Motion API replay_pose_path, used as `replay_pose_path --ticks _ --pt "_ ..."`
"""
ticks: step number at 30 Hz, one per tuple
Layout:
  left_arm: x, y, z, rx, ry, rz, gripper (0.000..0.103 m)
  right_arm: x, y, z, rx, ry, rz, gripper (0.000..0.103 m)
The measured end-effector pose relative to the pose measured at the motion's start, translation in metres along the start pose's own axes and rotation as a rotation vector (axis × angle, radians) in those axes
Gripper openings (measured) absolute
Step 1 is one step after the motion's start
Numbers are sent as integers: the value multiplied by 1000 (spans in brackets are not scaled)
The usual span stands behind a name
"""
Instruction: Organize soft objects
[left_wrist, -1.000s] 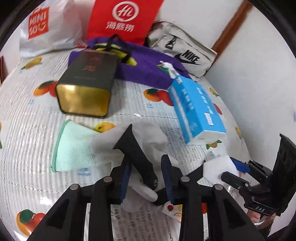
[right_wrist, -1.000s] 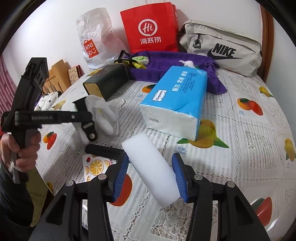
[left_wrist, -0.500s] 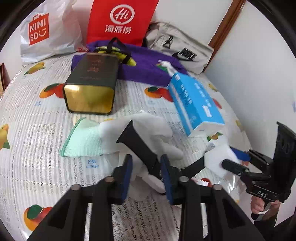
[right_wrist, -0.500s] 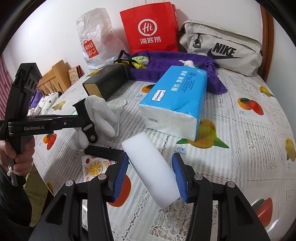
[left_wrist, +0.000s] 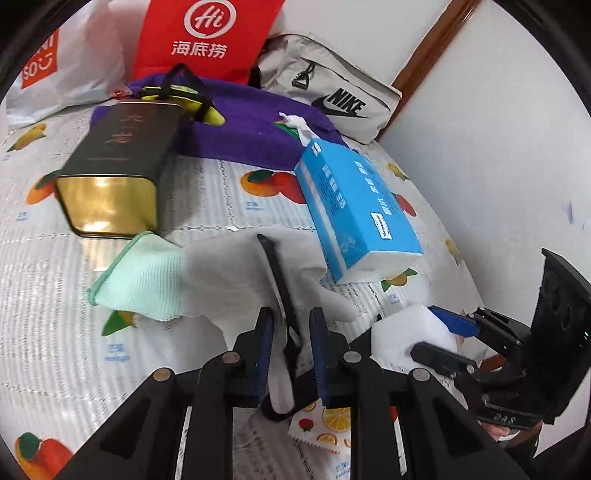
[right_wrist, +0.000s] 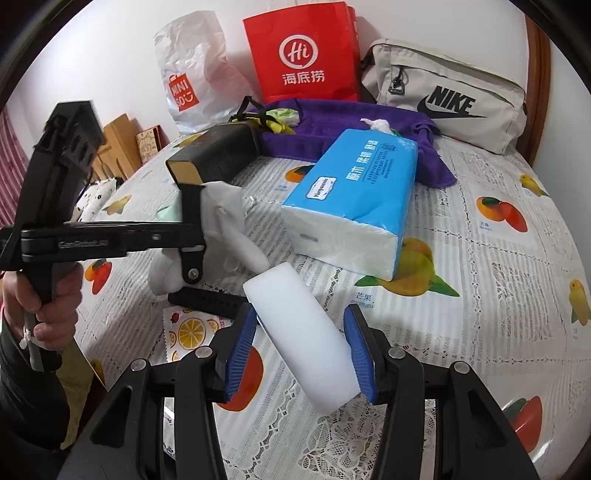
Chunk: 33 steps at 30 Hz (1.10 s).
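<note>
A white glove (left_wrist: 221, 273) with a mint cuff (left_wrist: 140, 284) is bunched between the blue pads of my left gripper (left_wrist: 290, 317), which is shut on it. A black strip (left_wrist: 275, 273) runs up through the same gap. From the right wrist view, the glove (right_wrist: 225, 218) hangs off the left gripper (right_wrist: 199, 236) just above the tablecloth. My right gripper (right_wrist: 301, 312) is shut on a white sponge block (right_wrist: 303, 343) that lies slantwise between its pads. The left wrist view shows that sponge (left_wrist: 395, 332) in the right gripper (left_wrist: 443, 339) at lower right.
A blue tissue pack (right_wrist: 354, 199) and a dark tin with a gold end (left_wrist: 114, 173) lie ahead, with a purple towel (right_wrist: 332, 122), a red paper bag (right_wrist: 303, 55) and a Nike bag (right_wrist: 443, 96) behind. A black strap (right_wrist: 207, 301) and a fruit-print cloth (right_wrist: 188, 332) lie near the grippers.
The left jaws have narrowed onto the glove, which has gathered up and risen off the cloth. The right gripper and its sponge have not moved.
</note>
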<state>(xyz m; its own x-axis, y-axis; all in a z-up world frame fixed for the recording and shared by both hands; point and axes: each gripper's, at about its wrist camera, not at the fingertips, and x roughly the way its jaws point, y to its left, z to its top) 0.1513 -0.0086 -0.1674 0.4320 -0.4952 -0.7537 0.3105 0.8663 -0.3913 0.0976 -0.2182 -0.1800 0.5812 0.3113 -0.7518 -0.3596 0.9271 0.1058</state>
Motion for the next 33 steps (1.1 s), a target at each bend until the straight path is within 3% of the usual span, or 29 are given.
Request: replay_pose_path --ticks 3,7,13,21,28,33 --pt "7 -1 3 -7 6 5 18 1 3 -1 -20 4 -2 50" --pt "11 -6 6 15 3 35 8 3 2 -1 -26 11 -5 51" --pt "1 -1 4 33 -4 112 8 -2 -1 0 -18 -2 -8 47" --pt "-6 -3 8 39 3 55 9 -2 -7 0 0 1 -12 47" --pt "11 -15 14 71 51 92 21 -3 -6 0 -5 1 -7 47" --pt "21 -14 19 54 57 133 23 -2 -6 1 -1 0 -7 47"
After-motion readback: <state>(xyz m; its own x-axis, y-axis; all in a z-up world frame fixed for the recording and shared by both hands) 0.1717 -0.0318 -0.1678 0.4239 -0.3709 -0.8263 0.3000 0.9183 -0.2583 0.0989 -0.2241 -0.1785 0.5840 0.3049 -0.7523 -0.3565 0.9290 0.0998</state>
